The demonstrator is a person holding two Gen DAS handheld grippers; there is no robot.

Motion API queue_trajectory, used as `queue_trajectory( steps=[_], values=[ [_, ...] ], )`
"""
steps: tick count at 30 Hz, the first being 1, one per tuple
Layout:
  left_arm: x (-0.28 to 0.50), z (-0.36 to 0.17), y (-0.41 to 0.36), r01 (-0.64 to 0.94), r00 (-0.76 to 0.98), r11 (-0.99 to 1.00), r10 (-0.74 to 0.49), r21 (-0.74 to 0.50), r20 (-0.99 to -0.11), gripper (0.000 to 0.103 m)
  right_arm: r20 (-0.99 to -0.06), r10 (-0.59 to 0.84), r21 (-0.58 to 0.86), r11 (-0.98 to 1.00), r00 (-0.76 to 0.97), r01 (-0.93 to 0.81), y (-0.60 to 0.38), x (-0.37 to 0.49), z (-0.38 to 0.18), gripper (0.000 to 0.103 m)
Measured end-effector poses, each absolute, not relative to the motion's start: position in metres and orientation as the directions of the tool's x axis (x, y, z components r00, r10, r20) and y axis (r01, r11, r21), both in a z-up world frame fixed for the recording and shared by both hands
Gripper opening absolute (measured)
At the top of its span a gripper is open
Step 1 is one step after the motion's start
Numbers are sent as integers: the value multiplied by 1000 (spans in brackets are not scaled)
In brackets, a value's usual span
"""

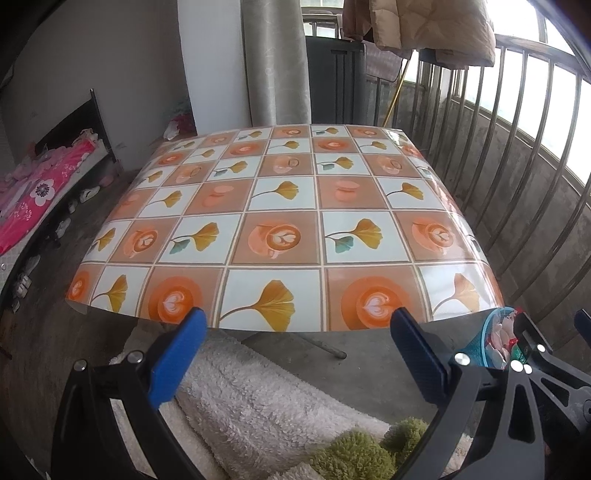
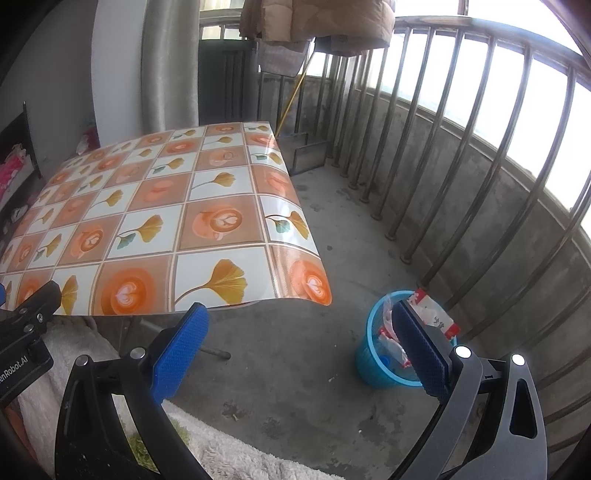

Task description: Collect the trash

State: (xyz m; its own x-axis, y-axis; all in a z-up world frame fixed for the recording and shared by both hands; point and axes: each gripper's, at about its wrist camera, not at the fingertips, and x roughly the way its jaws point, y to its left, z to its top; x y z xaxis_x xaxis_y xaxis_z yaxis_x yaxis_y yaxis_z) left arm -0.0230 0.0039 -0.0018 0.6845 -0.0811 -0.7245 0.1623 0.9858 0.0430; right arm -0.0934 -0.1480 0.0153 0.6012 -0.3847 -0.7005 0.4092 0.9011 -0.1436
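Table: glossy cloth in orange and white squares printed with coffee cups and ginkgo leaves; the top is bare. Railing: metal bars along a concrete wall, off the table's right edge. Coat: beige, quilted, hanging beyond the far edge. Curtain: grey, behind the far edge. Bedding: pink, floral, off the left edge. Fleece: white, below the near edge.

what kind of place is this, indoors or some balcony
Most likely an enclosed home balcony: a bare concrete floor, a metal railing with daylight behind it, and a jacket hung up above. A folding table and a blue trash bin stand on it.
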Motion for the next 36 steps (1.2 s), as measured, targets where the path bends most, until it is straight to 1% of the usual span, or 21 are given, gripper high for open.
queue_trajectory(
  steps=[15,36],
  values=[
    [-23,-2,14,113,689,992,-44,47,-724,97,-702,-387,-138,897,598,419,-152,-94,17,95],
    [-22,-2,17,95,690,994,-25,56,-723,98,-701,-390,-136,895,597,424,-151,-95,16,95]
  ],
)
